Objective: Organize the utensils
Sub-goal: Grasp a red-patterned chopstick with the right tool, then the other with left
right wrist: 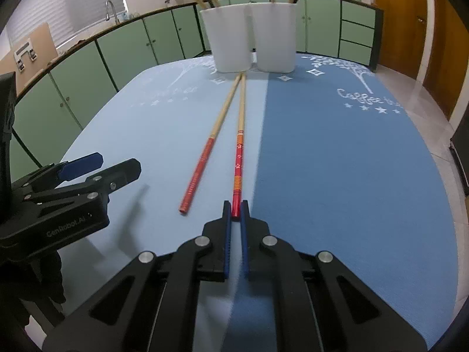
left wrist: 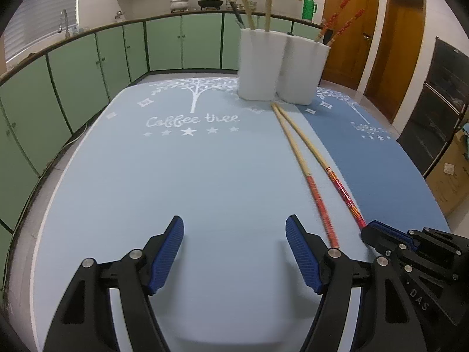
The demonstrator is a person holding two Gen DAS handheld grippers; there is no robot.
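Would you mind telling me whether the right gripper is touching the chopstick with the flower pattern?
Touching. In the right wrist view the right gripper has its fingers closed on the red end of the flower-patterned chopstick, with no gap visible.

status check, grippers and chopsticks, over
Left gripper open, empty, above the light mat. Right gripper shut on the red end of the right chopstick. Left chopstick loose on the mat. Path to white holders unobstructed.

— Any writing on the light blue mat?
— "Coffee tree" in white script, under its printed tree. The darker mat carries the same words.
— And the claws?
— "CenRobot.AI" on the left claw; "DAS" on the right claw.
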